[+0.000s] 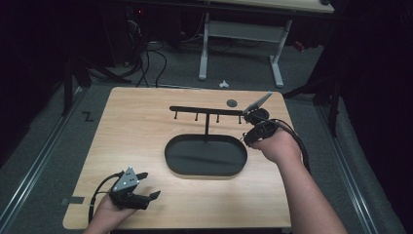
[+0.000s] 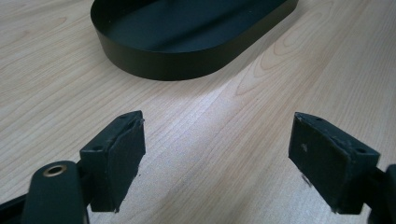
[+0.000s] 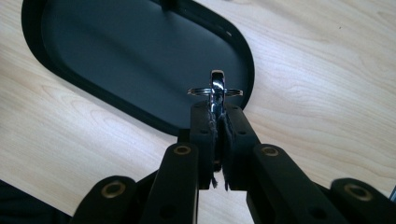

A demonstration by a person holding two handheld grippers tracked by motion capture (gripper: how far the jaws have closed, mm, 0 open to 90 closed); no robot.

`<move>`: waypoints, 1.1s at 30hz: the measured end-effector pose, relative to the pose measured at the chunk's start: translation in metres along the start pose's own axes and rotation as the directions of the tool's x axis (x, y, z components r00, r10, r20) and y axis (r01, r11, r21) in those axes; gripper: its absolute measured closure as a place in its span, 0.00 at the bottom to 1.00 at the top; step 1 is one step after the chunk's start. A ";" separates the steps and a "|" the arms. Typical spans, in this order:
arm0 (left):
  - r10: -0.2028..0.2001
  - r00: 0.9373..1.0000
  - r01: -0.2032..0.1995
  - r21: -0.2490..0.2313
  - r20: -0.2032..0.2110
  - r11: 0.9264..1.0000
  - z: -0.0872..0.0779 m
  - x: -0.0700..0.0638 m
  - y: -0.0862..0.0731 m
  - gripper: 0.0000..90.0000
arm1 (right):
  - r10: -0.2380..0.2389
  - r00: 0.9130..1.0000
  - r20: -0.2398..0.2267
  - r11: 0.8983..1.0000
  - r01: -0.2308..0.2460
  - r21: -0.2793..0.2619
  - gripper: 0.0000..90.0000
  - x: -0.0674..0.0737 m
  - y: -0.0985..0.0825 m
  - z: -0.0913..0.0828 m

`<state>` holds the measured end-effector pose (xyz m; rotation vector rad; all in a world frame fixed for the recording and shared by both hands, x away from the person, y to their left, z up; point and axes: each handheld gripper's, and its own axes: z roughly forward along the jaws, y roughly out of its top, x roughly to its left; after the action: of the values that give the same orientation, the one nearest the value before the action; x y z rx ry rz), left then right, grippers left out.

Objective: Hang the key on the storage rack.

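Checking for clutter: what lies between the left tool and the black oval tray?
Only bare wood tabletop lies between the open left tool and the black oval tray, as the left gripper view shows.

Metal piece (image 3: 215, 91) clamped in right gripper (image 3: 216, 122): lower part hidden between the pads, can't tell what it is. Black tray (image 2: 177, 63) cut off by top edge in the left gripper view. Hook tips on rack (image 1: 207, 112) too small to resolve.

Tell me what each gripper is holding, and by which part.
The right gripper pinches a small shiny metal ring piece by its lower end, above the black tray. The left gripper holds nothing.
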<state>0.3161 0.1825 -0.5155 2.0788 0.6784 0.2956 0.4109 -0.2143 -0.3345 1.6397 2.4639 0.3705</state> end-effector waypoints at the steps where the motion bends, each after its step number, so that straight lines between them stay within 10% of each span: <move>1: 0.000 1.000 0.000 -0.001 -0.001 1.000 0.000 0.000 0.000 0.21 | 0.000 1.000 0.002 1.000 0.000 0.000 0.94 0.000 0.002 -0.001; 33: 0.004 1.000 -0.004 0.004 0.012 1.000 0.001 -0.002 -0.001 0.21 | 0.032 0.999 0.026 0.998 -0.031 -0.057 0.94 -0.004 0.036 -0.022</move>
<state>0.3146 0.1814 -0.5162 2.0847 0.6680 0.2841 0.4383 -0.2078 -0.3036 1.6519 2.3882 0.4155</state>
